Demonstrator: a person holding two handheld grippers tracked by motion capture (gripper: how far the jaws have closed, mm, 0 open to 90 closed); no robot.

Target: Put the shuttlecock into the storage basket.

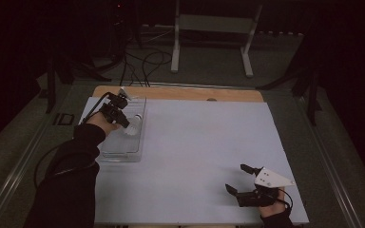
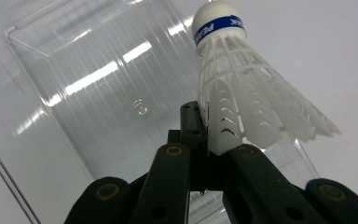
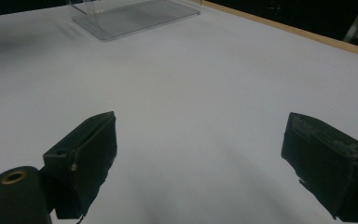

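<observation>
The left gripper [image 2: 207, 140] is pinching a white shuttlecock [image 2: 247, 98] by the edge of its feathered skirt, its jaws closed on that thin rim. In the left gripper view the shuttlecock points away from the jaws, its rounded white cork tip with a blue band farthest out and the skirt flaring back toward the gripper. Beneath it lies a clear plastic tray [image 2: 74, 107] with a ribbed bottom, and the shuttlecock is held over the tray's far right part, the tip close to the tray's edge. In the high view the left gripper [image 1: 123, 119] sits over the tray [image 1: 119, 154], with the shuttlecock [image 1: 134, 126] showing as a white shape just inside the tray's right wall. The person's left hand [image 1: 102, 124] and dark sleeve reach in to it from below.

The right gripper [image 1: 241, 179] is well apart from the tray, near the front right corner of the table [image 1: 195, 152], its jaws spread wide and holding nothing. In the right gripper view the right gripper [image 3: 198, 154] has bare white table between its jaws, and the tray [image 3: 130, 14] lies far off at the top.
</observation>
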